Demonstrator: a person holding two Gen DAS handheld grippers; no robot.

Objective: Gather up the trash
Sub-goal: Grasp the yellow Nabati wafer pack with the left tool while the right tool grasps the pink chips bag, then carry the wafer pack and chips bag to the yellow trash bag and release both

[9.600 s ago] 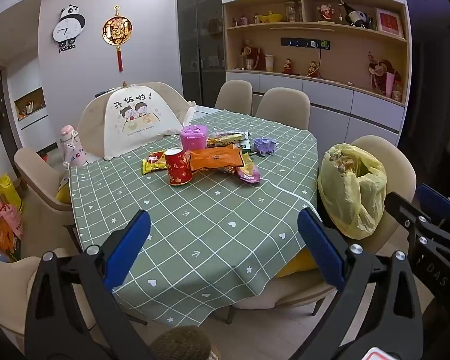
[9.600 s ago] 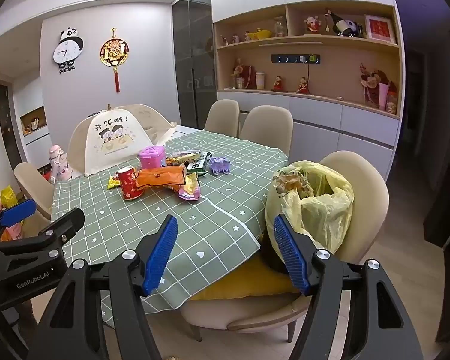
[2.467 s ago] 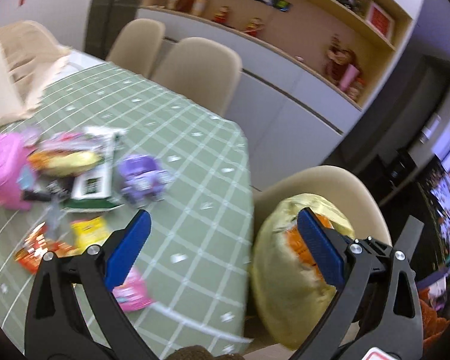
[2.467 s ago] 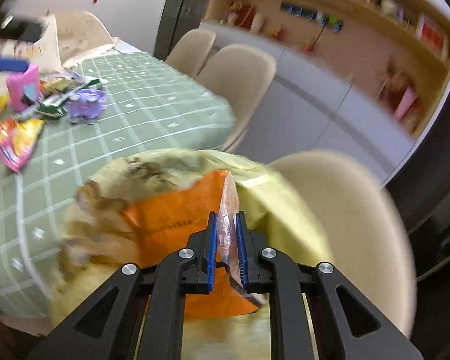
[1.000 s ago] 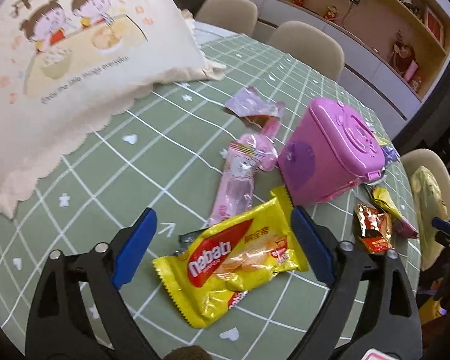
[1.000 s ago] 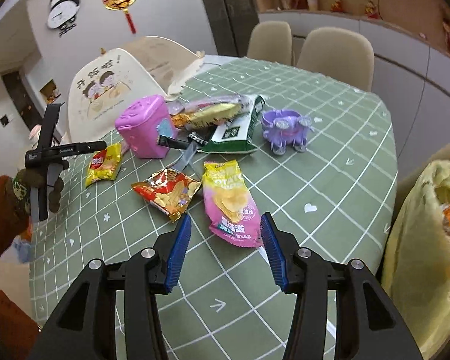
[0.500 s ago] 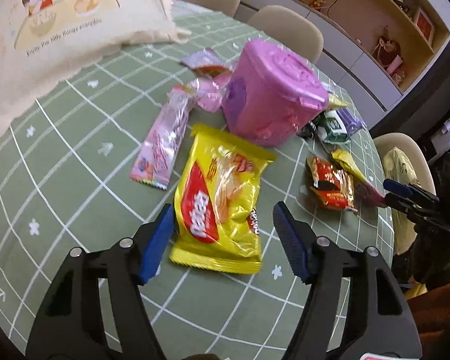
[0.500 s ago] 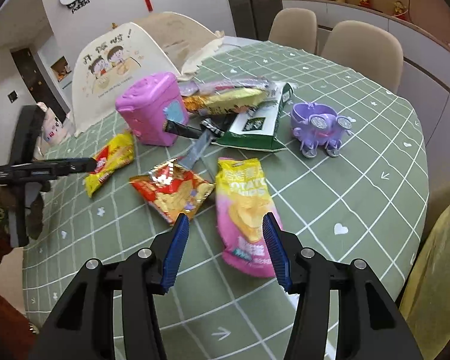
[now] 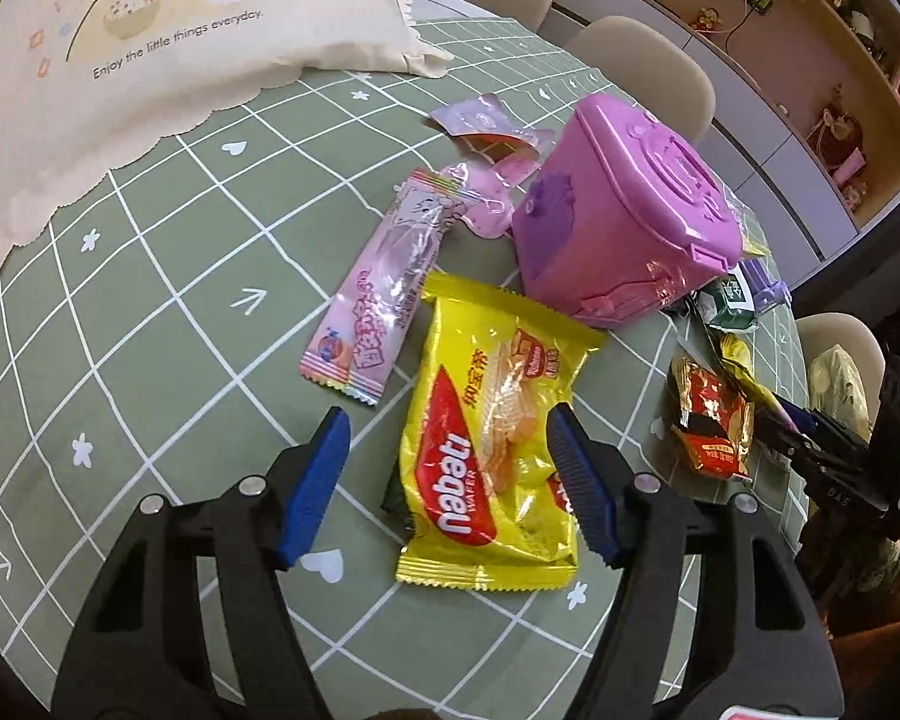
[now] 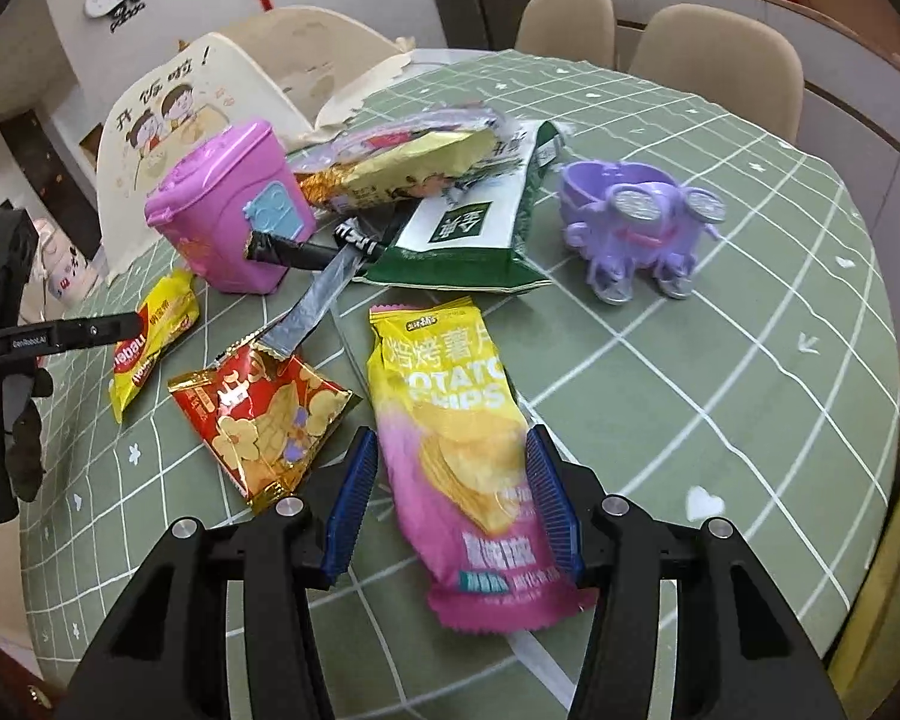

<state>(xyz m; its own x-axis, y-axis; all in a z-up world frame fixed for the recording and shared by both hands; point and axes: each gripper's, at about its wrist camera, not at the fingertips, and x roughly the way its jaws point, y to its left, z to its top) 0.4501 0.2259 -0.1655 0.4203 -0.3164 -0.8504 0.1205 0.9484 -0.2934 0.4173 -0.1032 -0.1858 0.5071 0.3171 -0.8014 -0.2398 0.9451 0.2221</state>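
Jaws on my left gripper (image 9: 450, 480) have just been closing and now straddle the yellow wafer pack (image 9: 492, 450), ribbed blue pads either side of it; the right pad overlaps the pack's edge but I see no squeeze, so I read it as released. Right gripper (image 10: 453, 507) likewise: jaws spread, the pink-and-yellow chip bag (image 10: 462, 450) lying flat between the pads, not clamped as far as I can see. Both packs are glossy crinkled foil with serrated end seams, resting on the counter (image 10: 720, 390), which wears a green cloth with a white grid, hearts and arrows. Beside the chip bag lies a red-and-gold foil packet (image 10: 264, 414), torn open at the top. A long pink translucent sachet (image 9: 384, 294) lies next to the wafer pack. The pink plastic bin (image 9: 624, 222) is boxy, moulded, lid down; contents not visible. An open green-and-white bag (image 10: 480, 228) lies behind the chip bag, its inside not visible to me. The purple plastic toy cart (image 10: 636, 228) looks empty from here.
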